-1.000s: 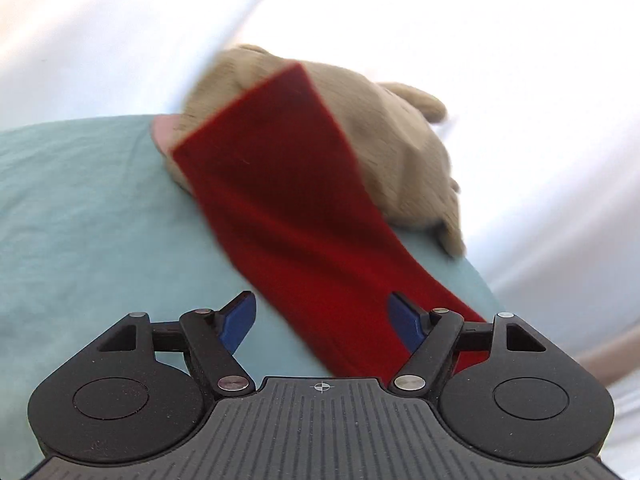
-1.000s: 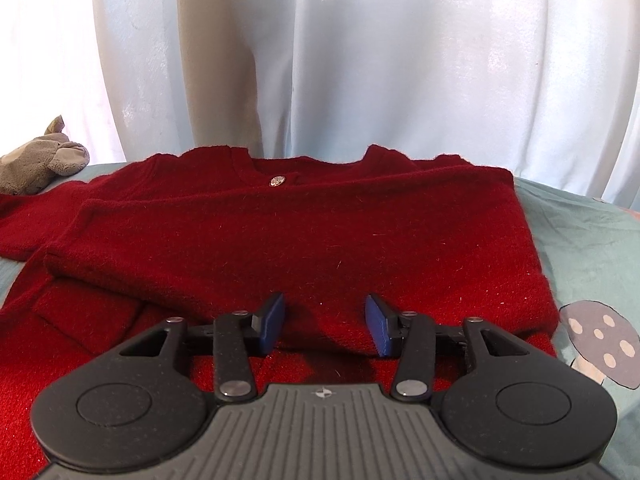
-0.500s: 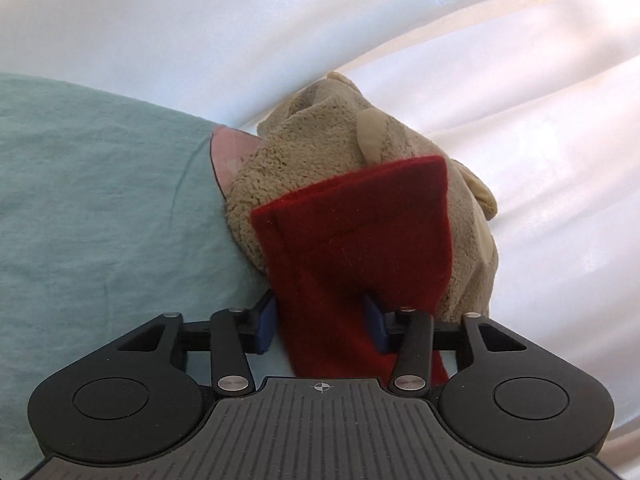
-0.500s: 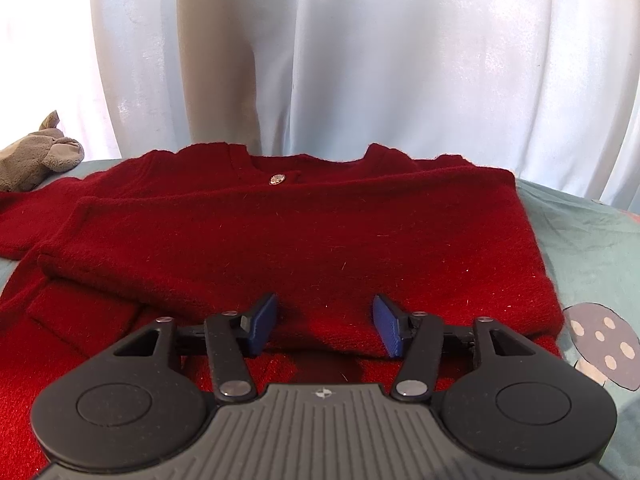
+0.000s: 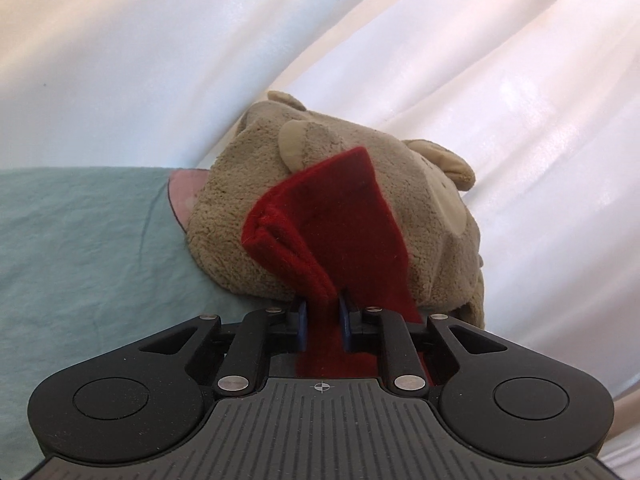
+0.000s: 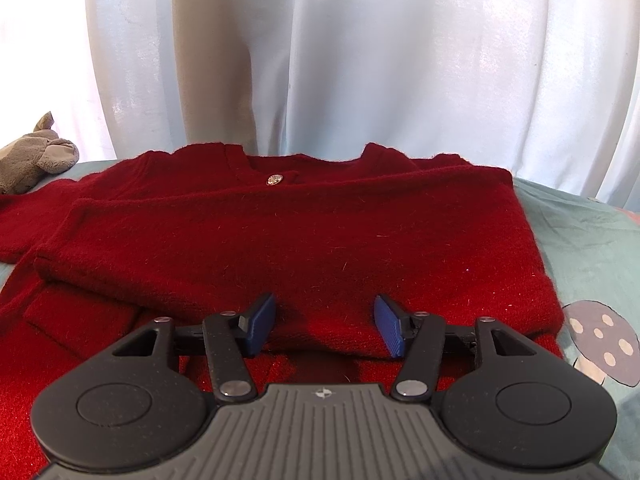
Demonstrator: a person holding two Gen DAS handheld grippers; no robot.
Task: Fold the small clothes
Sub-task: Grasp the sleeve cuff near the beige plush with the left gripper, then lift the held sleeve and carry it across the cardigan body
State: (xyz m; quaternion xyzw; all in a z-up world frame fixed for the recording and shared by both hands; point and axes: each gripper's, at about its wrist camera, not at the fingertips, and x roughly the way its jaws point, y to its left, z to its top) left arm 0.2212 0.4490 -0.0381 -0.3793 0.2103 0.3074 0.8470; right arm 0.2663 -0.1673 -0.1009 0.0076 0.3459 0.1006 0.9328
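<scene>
red sleeve [image 5: 332, 236] pinched in left gripper [image 5: 323, 322], its fingers just closing; right gripper [image 6: 325, 324] agape.

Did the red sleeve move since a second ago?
Yes. The red sleeve lay flat; now it bunches up against the plush toy, pinched in the left gripper, whose jaws have just been closing.

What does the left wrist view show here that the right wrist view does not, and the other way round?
Only the left wrist view shows the left gripper, its jaws just closed on the red sleeve, which lies against the plush toy.

Only the right wrist view shows the right gripper open over the cardigan body, the button and a mushroom print.

Both show the toy, the teal sheet and the white curtain.
</scene>
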